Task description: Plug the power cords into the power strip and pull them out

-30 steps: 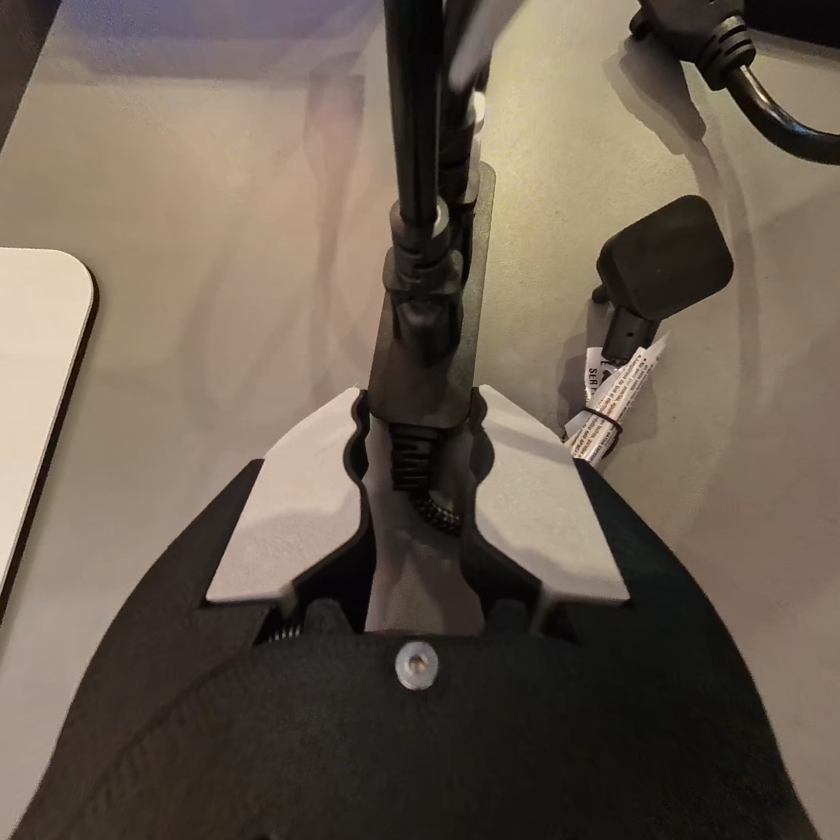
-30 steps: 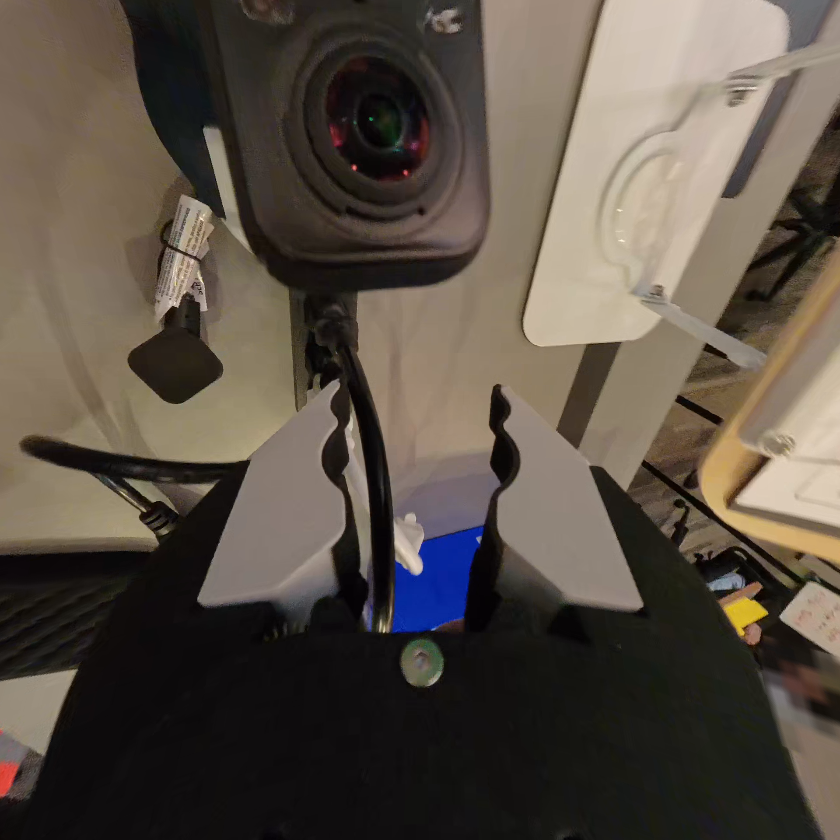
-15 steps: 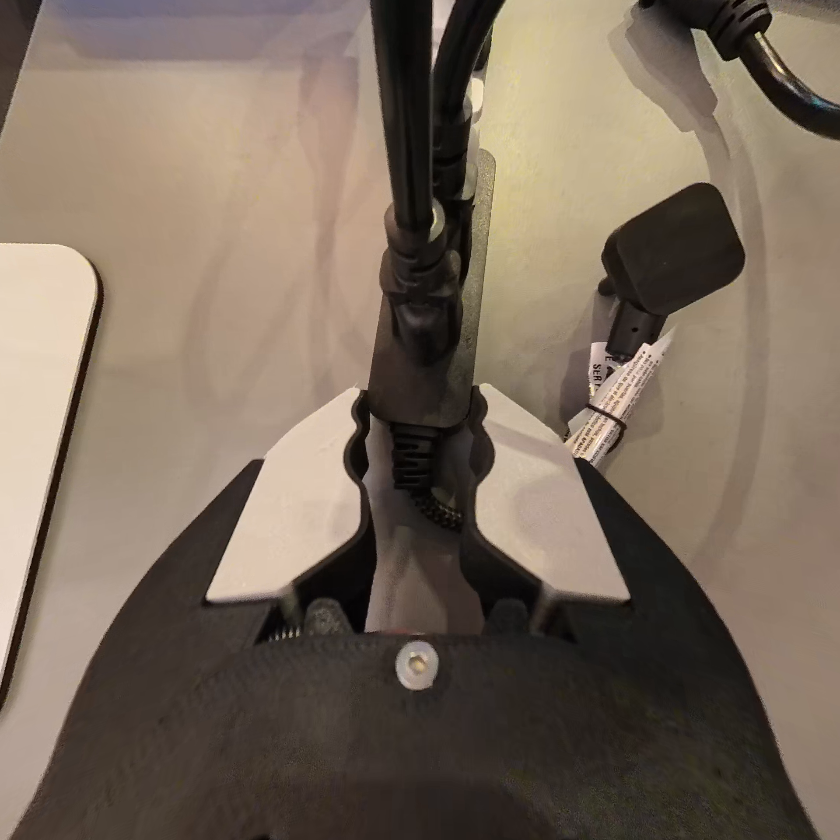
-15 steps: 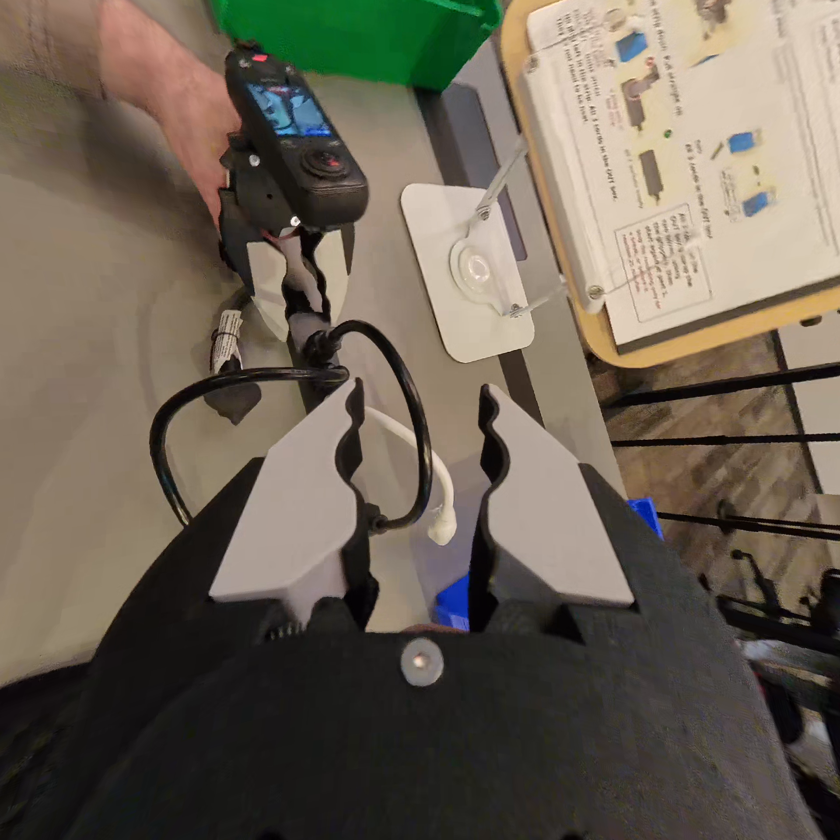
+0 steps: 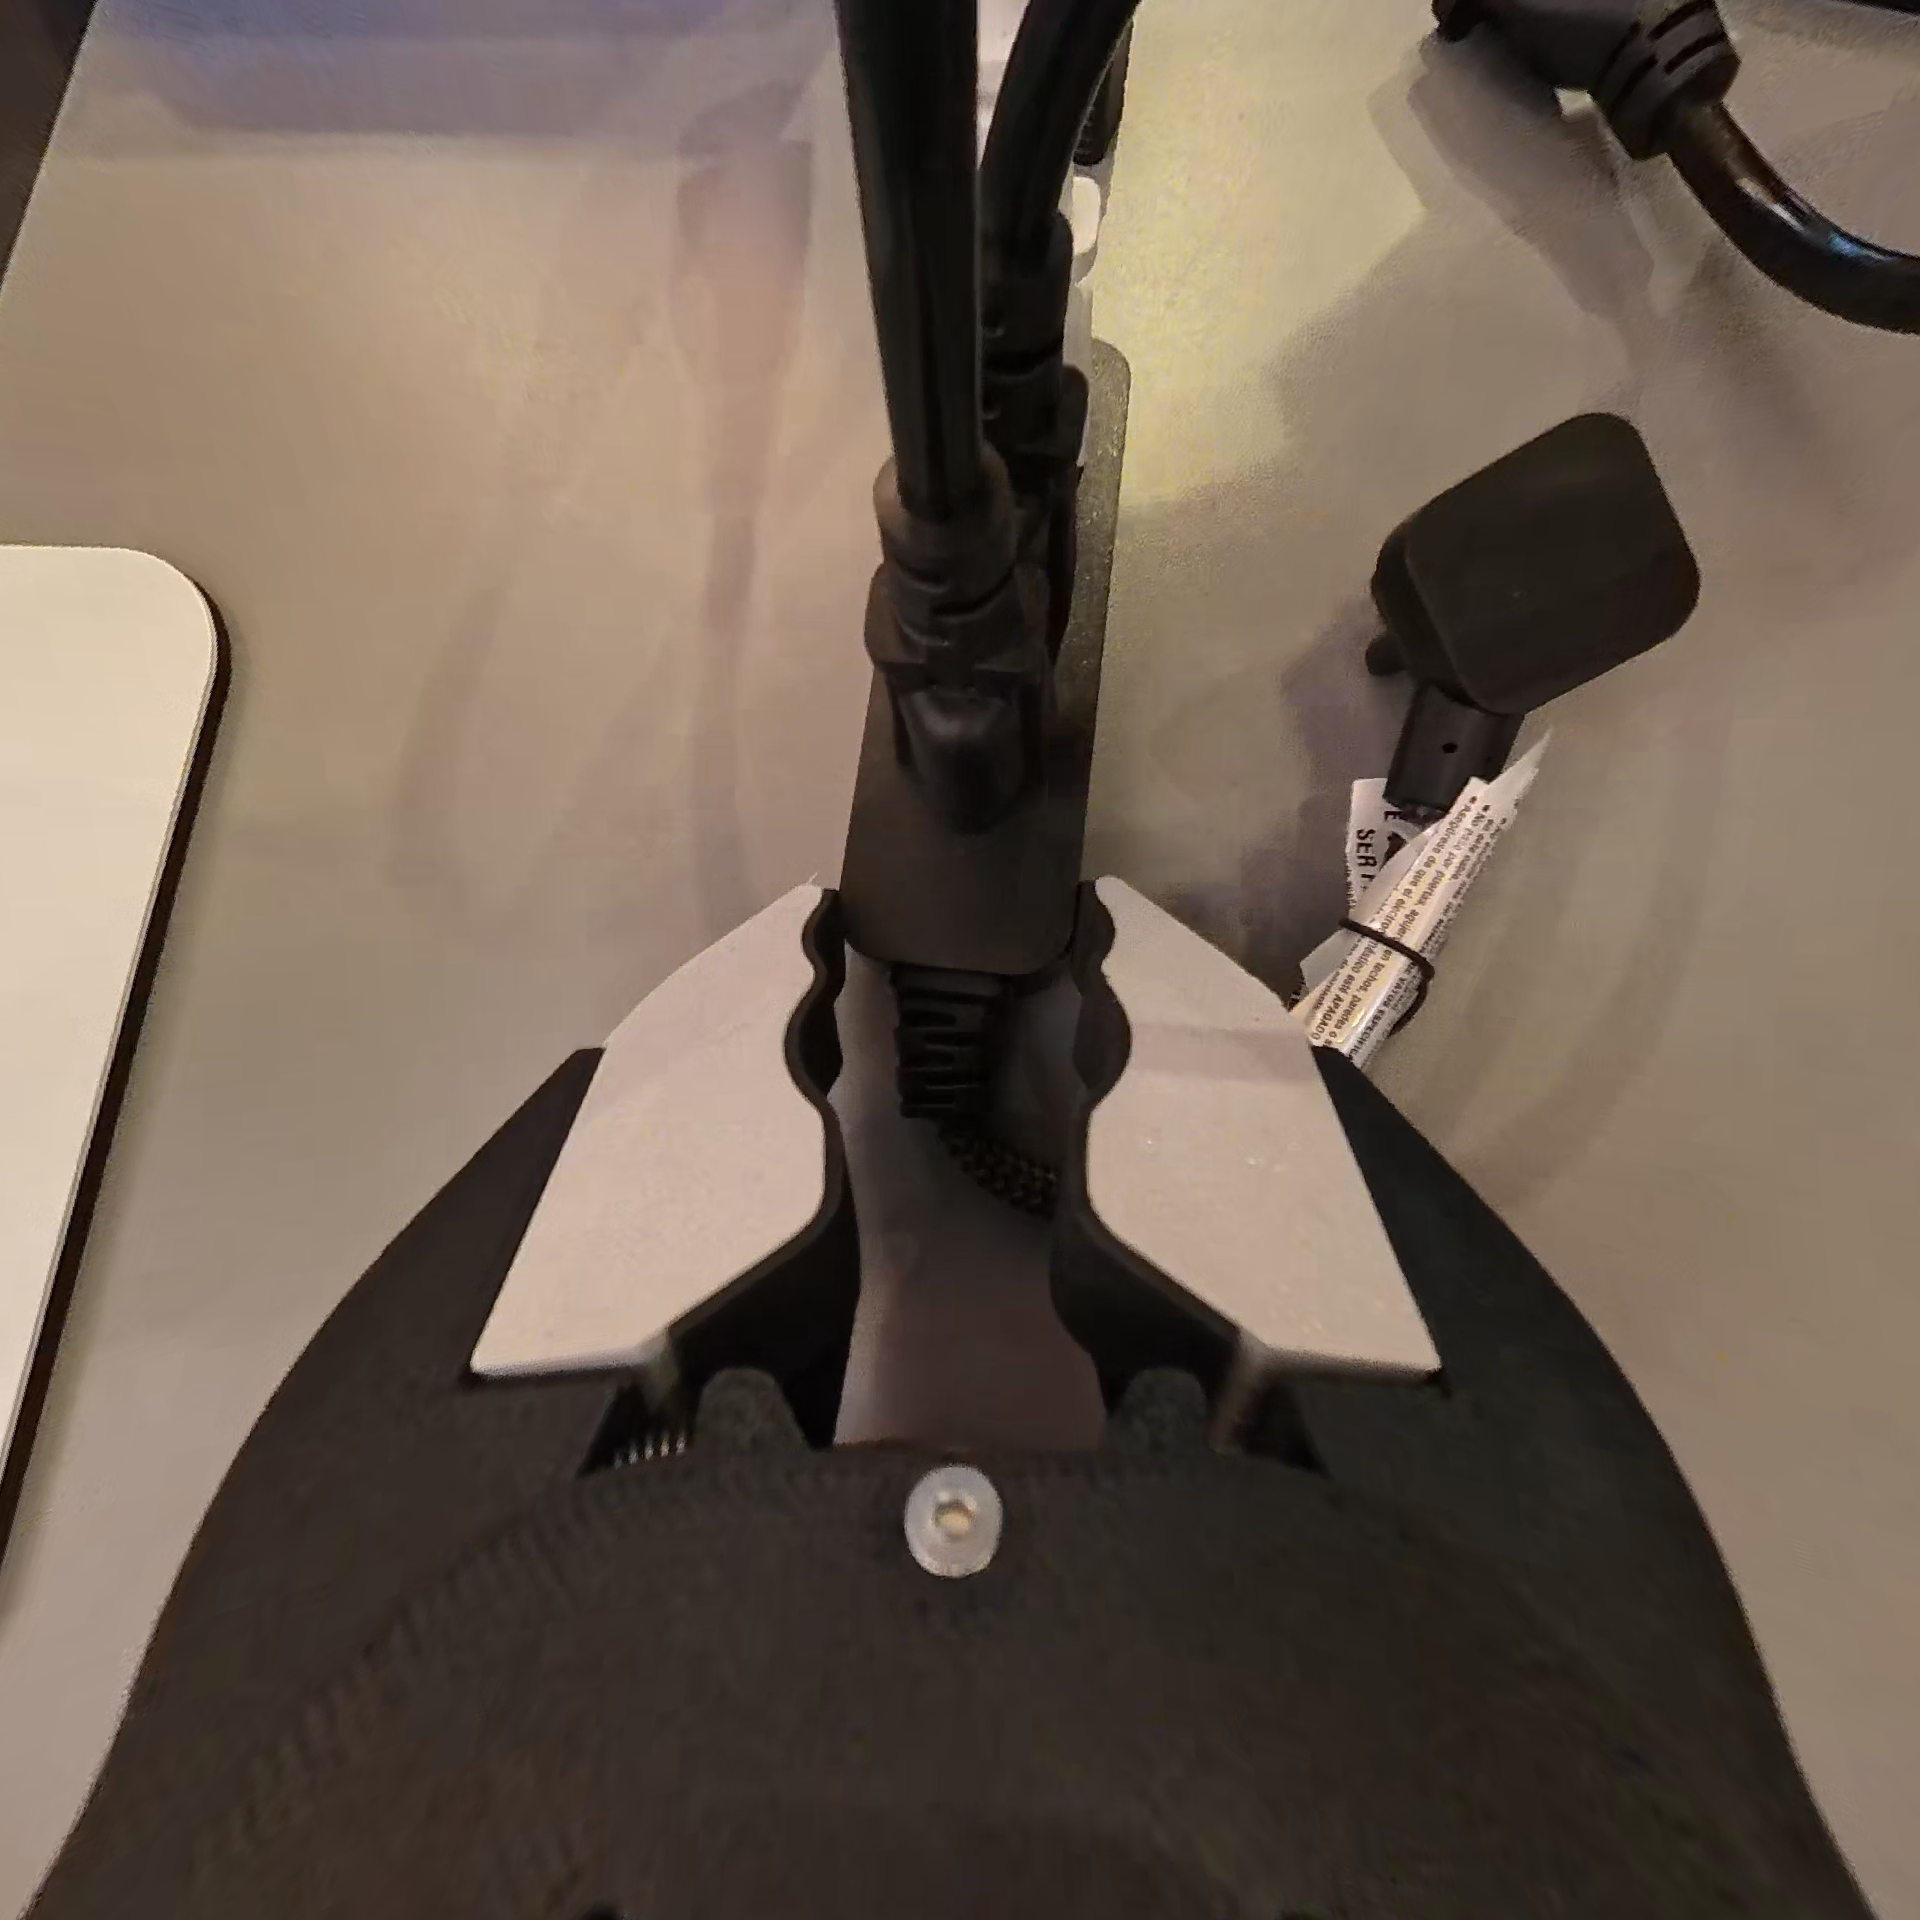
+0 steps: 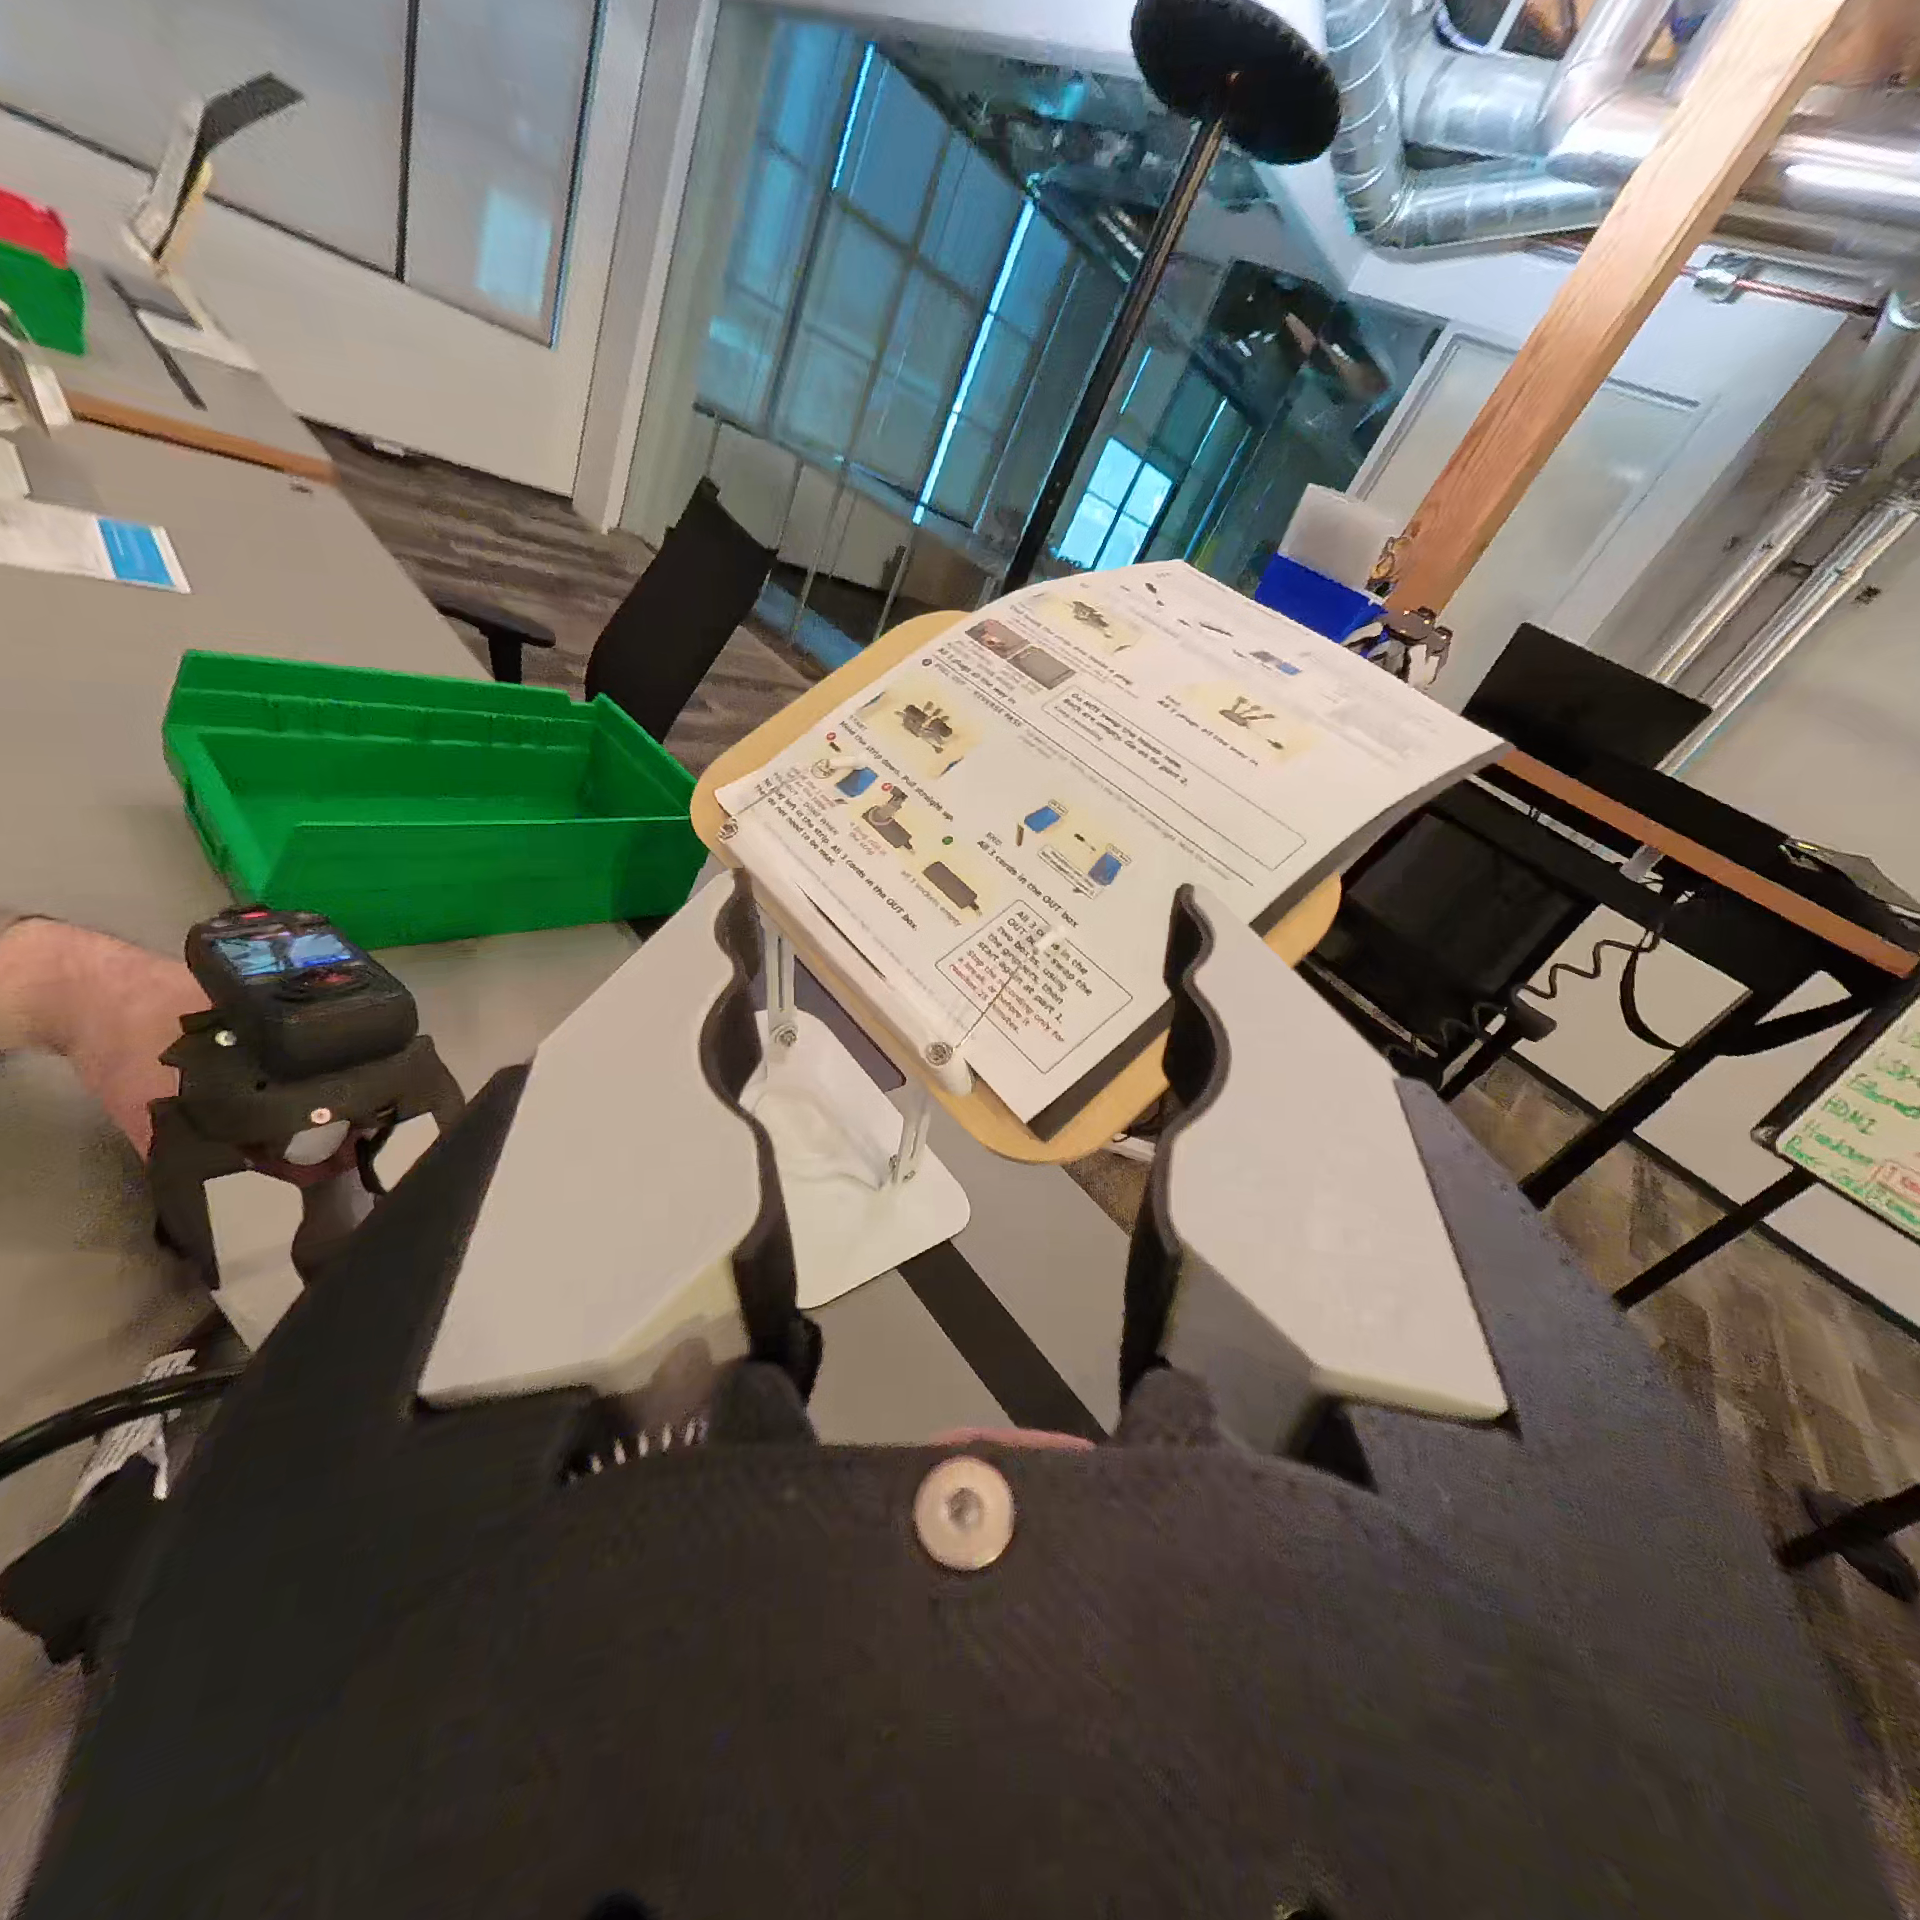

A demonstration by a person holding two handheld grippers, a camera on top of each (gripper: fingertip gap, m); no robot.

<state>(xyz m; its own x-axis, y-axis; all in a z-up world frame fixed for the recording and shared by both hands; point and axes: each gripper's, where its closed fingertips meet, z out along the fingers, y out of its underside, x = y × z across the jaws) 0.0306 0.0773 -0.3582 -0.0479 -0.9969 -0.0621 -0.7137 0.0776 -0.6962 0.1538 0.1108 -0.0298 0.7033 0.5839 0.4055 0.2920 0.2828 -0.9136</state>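
Left gripper (image 5: 956,914) clamping power strip (image 5: 951,883), right gripper (image 6: 961,977) wide and holding nothing, green bin (image 6: 416,800) bare inside

Support surface: a grey table (image 5: 520,416). The black power strip (image 5: 1091,582) lies flat on it and serves as reference. Left of the strip, well apart, lies a white rounded base plate (image 5: 83,831). Right of the strip, near it, lies a loose black plug (image 5: 1538,582) with a white tag (image 5: 1392,914) bound to its cord. In the right wrist view, a green bin (image 6: 416,800) rests on the table beyond the plate.
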